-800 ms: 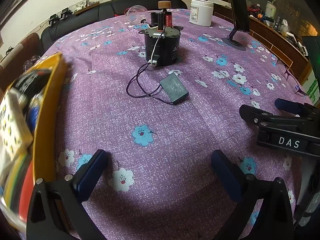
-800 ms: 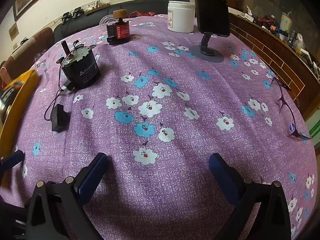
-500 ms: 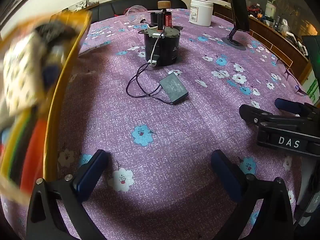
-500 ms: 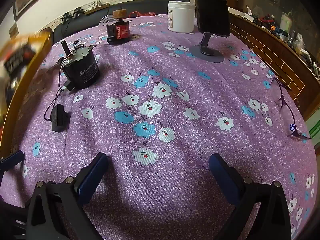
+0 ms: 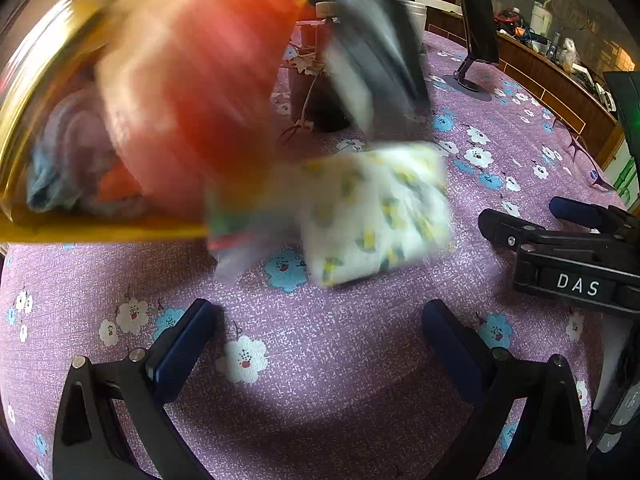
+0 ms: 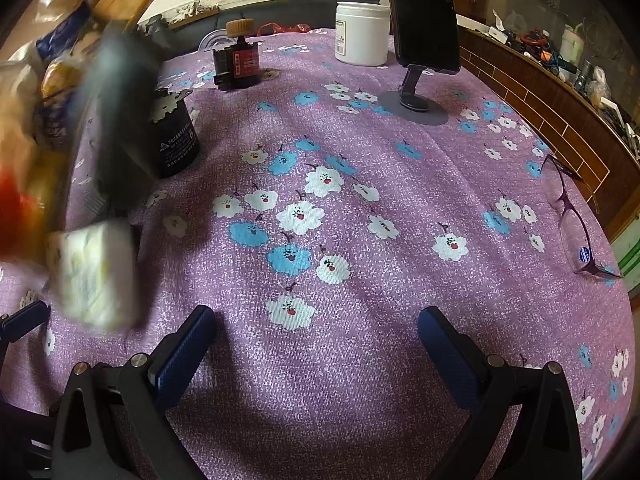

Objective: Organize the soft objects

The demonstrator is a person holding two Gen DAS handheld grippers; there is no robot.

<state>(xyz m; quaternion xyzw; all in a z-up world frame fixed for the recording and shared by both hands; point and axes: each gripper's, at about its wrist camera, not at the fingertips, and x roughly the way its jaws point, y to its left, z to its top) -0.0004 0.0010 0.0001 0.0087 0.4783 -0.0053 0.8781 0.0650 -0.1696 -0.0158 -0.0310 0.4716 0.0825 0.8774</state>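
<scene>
A yellow bin (image 5: 100, 230) is tipped over the purple flowered tablecloth (image 5: 340, 360), and blurred soft things spill out of it. A red bundle (image 5: 208, 92), a dark grey piece (image 5: 376, 56) and a white pack with yellow print (image 5: 376, 216) are in mid-fall; the white pack (image 6: 94, 276) also shows at the left of the right wrist view. More cloth stays inside the bin. My left gripper (image 5: 320, 344) is open with nothing between its fingers. My right gripper (image 6: 316, 348) is open and empty too, and it shows at the right of the left wrist view (image 5: 576, 248).
A black cylindrical motor (image 6: 176, 140) stands left of centre, a small red-labelled device (image 6: 238, 60) behind it. A white jar (image 6: 362, 34) and a phone on a stand (image 6: 422, 44) are at the back. Purple glasses (image 6: 576, 216) lie near the right edge.
The yellow bin has swung up from the left edge and tipped over the table. Its soft contents are now tumbling out in front of the motor. Both grippers have stayed still.
</scene>
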